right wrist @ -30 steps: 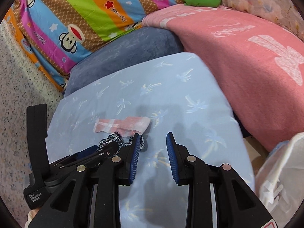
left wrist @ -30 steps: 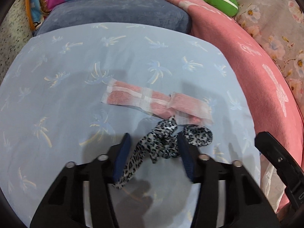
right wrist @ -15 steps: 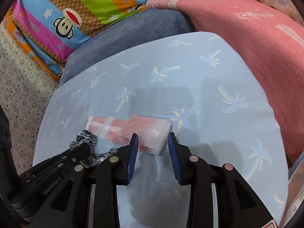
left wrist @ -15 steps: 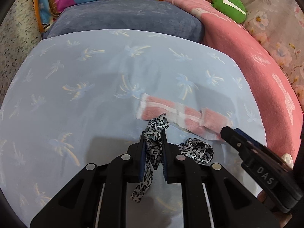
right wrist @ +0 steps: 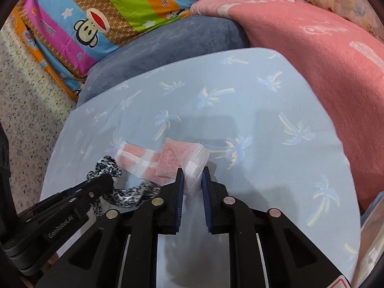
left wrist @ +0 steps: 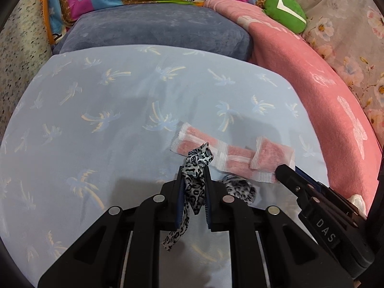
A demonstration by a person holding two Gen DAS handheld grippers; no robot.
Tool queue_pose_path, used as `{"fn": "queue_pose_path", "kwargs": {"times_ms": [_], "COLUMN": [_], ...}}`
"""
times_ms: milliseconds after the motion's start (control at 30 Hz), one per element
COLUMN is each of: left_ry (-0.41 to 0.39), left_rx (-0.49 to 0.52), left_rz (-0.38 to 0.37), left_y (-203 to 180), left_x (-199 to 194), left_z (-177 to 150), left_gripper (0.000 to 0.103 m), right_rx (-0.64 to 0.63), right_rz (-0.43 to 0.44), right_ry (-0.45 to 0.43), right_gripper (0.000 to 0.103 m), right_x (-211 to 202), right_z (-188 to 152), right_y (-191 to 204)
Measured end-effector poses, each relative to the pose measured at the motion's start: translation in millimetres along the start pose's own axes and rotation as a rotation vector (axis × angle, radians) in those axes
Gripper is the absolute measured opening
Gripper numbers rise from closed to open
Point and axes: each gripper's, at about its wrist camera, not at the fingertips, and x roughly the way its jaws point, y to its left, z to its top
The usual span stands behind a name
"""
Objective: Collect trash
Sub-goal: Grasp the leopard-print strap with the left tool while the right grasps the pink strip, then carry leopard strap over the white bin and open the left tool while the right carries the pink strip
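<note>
1. The left tongs (left wrist: 194, 180) are clamped on a leopard-print fabric strip (left wrist: 195, 168); its knotted top bunches above the blue pads and a loose tail hangs down between the black arms.
2. A second bunch of the same print (left wrist: 237, 188) lies on the bed just right of the left tongs, touching the pink packet.
3. The right tongs (right wrist: 192, 178) are pinched nearly closed on the white sealed end of a pink wrapper packet (right wrist: 182, 158), which folds upward at the grip.
4. The rest of that packet (left wrist: 230, 156) stretches leftward, flat on the light blue palm-print sheet (left wrist: 120, 110), with white seal bands across it.
5. From the left wrist view, the right tool's body (left wrist: 321, 218) shows the letters "DAS".
6. From the right wrist view, the left tool's body (right wrist: 57, 218) reads "GenRobot.AI".
7. Behind the sheet sit a grey-blue cushion (left wrist: 156, 31), a pink blanket (right wrist: 312, 48) with pale lettering too faint to read, and a striped monkey-cartoon quilt (right wrist: 100, 16) with small print I cannot make out.
8. A green plush object (left wrist: 285, 14) with a white mark rests at the far right.
</note>
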Motion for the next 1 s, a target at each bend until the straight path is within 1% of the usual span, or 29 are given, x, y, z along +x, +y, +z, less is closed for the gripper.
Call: {"fn": "queue_pose_path", "kwargs": {"times_ms": [367,400,467,500,733,1000], "left_ry": [-0.086,-0.095,-0.111,-0.12,-0.167,-0.187], "left_rx": [0.078,0.087,0.106,0.116,0.195,0.291], "left_rz": [-0.052,-0.059,-0.073,-0.08,-0.134,-0.187], "left_y": [-44,-49,-58,-64,-108,-159], "left_x": [-52,-57,-67,-73,-102,-120], "left_z": [-2,-3,-5,-6,-18,-38], "left_gripper": [0.014,0.014,0.014,0.014,0.014,0.014], "right_rx": [0.01,0.012,0.017,0.021,0.046,0.096], "right_rz": [0.026,0.026,0.027,0.027,0.006,-0.027], "right_ry": [-0.166,-0.18,-0.211,-0.223,-0.32,-0.392], "right_gripper": [0.014,0.013,0.008,0.008,0.006,0.006], "right_x": [-109,-118,-141,-150,-219,-275], "right_z": [7,7,5,4,-6,-27], "right_y": [-7,-9,-14,-17,-45,-88]}}
